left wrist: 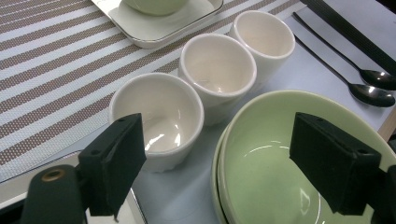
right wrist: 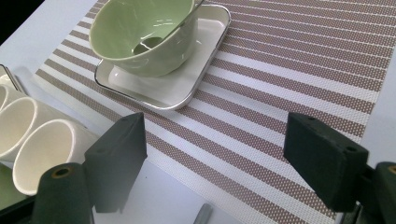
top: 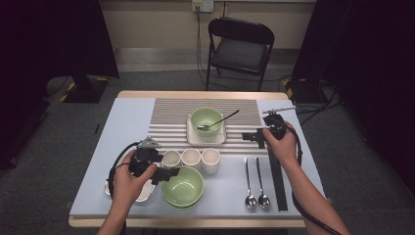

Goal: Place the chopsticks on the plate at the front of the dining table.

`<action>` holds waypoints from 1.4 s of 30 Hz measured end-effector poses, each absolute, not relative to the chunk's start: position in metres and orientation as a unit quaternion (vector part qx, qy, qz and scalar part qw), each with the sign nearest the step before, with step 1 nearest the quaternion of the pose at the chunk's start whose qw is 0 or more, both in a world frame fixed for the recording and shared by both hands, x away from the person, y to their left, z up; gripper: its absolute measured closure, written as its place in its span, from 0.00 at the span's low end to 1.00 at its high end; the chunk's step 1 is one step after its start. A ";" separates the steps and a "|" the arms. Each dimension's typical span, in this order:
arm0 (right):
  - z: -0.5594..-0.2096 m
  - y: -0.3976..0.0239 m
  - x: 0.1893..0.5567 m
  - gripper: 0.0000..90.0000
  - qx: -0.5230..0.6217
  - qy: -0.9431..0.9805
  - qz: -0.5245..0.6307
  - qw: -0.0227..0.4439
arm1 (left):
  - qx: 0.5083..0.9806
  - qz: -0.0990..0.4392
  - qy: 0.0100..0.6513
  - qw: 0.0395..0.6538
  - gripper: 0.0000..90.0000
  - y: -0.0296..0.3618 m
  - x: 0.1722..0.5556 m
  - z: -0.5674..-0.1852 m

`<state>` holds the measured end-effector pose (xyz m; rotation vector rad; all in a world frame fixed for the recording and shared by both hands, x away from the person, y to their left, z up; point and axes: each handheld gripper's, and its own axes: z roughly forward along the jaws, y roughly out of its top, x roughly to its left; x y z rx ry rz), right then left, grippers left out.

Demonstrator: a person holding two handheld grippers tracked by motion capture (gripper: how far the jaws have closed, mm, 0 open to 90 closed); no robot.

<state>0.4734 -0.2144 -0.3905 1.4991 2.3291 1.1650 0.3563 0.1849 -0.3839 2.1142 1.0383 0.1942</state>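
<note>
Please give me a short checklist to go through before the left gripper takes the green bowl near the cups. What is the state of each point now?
1. Left gripper open: ok, its jaws stand wide apart.
2. Nothing held in it: ok.
3. Green bowl in reach: ok, its rim lies between the jaws in the left gripper view.
4. Bowl is single: not ok, it sits on a second one, two rims show.
5. Room around it: not ok, the nearest white cup stands close beside the rim.
6. Right gripper out of the way: ok, open over the striped mat.
</note>
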 end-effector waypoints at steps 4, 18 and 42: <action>-0.391 -0.216 0.472 0.23 0.496 0.774 0.388 0.068 | 0.829 0.076 0.405 0.377 0.20 0.185 0.357 -0.384; -0.396 -0.220 0.468 0.23 0.496 0.775 0.385 0.068 | 0.828 0.073 0.410 0.375 0.20 0.185 0.356 -0.385; -0.399 -0.231 0.460 0.23 0.494 0.774 0.390 0.071 | 0.830 0.071 0.409 0.371 0.20 0.183 0.357 -0.388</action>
